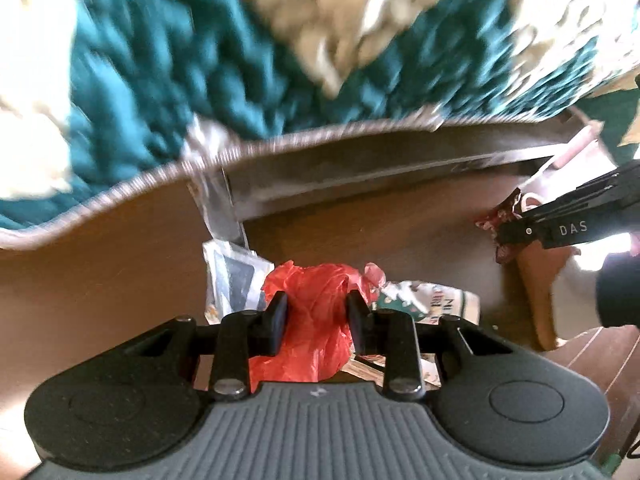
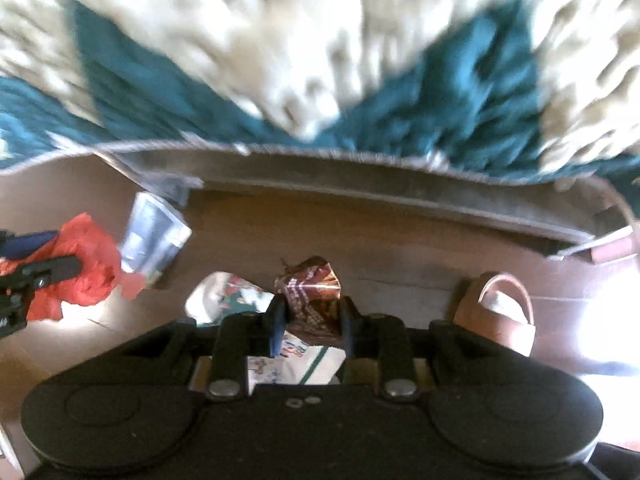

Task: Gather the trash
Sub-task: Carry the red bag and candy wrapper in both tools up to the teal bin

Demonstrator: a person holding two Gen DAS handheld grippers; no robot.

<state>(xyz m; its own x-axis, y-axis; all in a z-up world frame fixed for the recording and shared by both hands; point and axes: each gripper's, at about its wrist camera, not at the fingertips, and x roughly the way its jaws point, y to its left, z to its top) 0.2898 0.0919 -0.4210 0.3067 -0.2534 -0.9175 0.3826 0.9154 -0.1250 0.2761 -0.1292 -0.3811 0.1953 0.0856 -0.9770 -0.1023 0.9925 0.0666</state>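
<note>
Both grippers loaded, held over the wood floor near the rug edge.
Left gripper (image 1: 318, 320) clamps the red plastic bag (image 1: 316, 312); right gripper (image 2: 311, 320) clamps the brown foil wrapper (image 2: 310, 292). Printed paper scrap (image 2: 224, 296) lies below. Bare floor (image 2: 360, 232) ahead up to the teal-cream rug (image 2: 280, 80).

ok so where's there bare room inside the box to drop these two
Bare cardboard floor runs along the far wall, between the silver pouch and the brown paper cup. Crowded directly below both grippers, around the printed wrappers.
</note>
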